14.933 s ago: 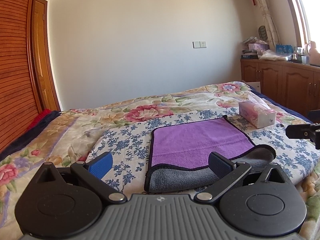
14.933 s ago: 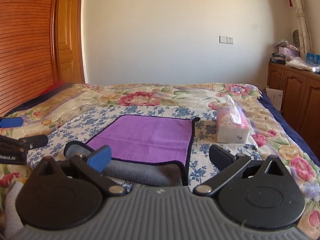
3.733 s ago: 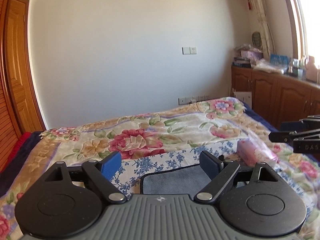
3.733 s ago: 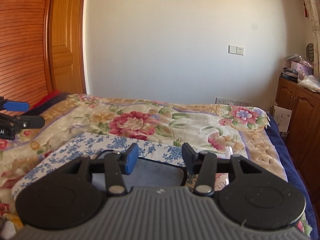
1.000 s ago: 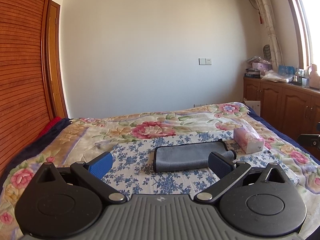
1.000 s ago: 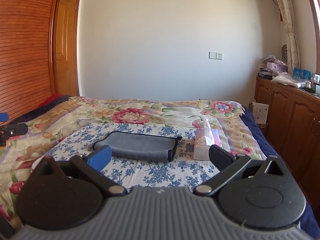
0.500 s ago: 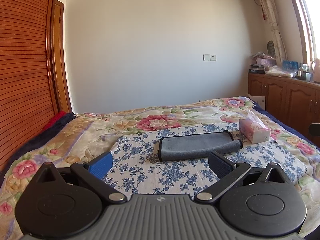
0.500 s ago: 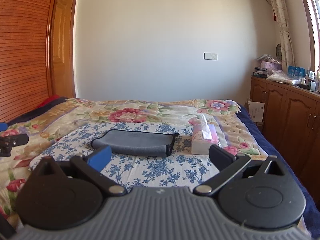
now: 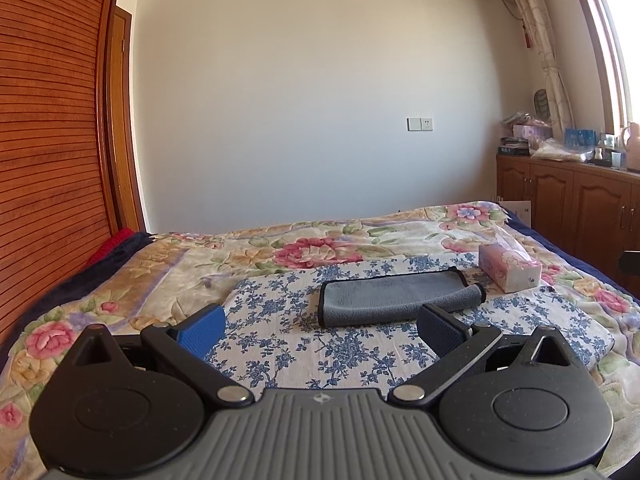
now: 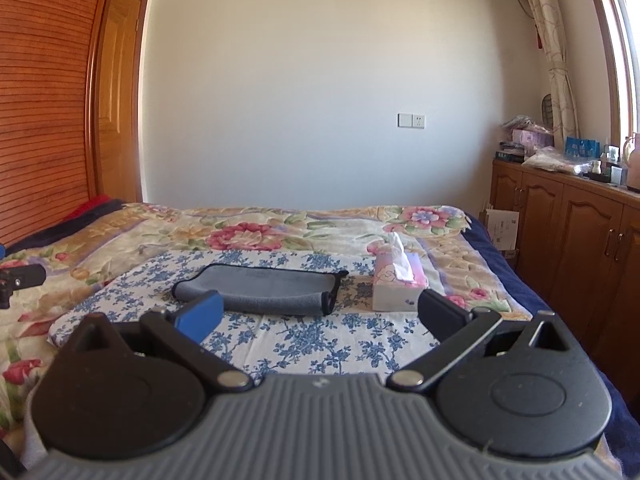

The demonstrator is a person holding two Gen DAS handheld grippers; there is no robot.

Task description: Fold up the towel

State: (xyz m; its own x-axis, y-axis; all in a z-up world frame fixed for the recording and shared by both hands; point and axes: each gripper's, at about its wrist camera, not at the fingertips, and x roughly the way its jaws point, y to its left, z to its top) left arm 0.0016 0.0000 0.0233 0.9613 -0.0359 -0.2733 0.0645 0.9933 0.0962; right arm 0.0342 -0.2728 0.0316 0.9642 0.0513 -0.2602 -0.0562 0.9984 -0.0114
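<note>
The towel (image 9: 394, 295) lies folded into a narrow grey strip with black trim on the blue-flowered cloth (image 9: 332, 354) on the bed. It also shows in the right wrist view (image 10: 262, 288). My left gripper (image 9: 320, 330) is open and empty, held back from the towel and above the near part of the cloth. My right gripper (image 10: 318, 314) is open and empty, also short of the towel. The tip of the left gripper shows at the left edge of the right wrist view (image 10: 18, 278).
A pink tissue box (image 9: 509, 271) stands just right of the towel, seen too in the right wrist view (image 10: 398, 284). The floral bedspread (image 9: 320, 248) covers the bed. Wooden cabinets (image 10: 568, 232) with clutter line the right wall. A slatted wooden wardrobe (image 9: 44, 152) is on the left.
Both grippers have drawn back from the towel, which now looks smaller and farther away. The towel lies still. Both stay open.
</note>
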